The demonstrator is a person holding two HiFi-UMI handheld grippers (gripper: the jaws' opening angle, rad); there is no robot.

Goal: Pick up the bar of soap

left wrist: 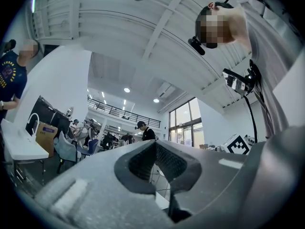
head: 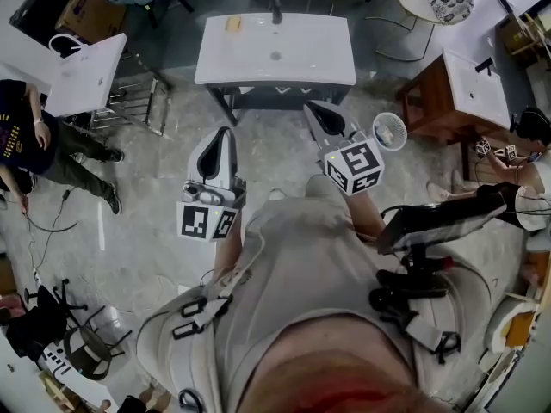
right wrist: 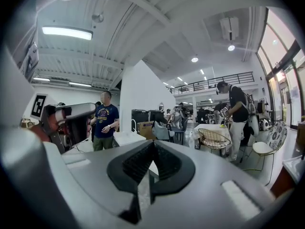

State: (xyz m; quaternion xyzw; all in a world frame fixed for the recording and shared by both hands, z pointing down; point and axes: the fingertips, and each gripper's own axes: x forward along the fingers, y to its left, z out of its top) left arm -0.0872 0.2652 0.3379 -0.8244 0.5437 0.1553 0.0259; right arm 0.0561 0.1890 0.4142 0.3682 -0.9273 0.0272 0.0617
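Your left gripper [head: 224,136] and right gripper [head: 314,112] hang at frame centre, jaws closed on nothing. The small tan bar of soap [head: 232,24] lies on the white sink tabletop [head: 301,58] at upper centre, well apart from the 2 grippers.

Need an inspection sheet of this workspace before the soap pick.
Surface: white sink top, faucet at its far edge.
Job's things: soap near the far left corner, untouched.
Clutter: small fan on the floor, right of the sink.
Grippers: left hand-held gripper and right hand-held gripper both shut, empty, short of the sink.
Cables: loose cable on the floor, left.
Surroundings: person at left; wooden cabinet at right.
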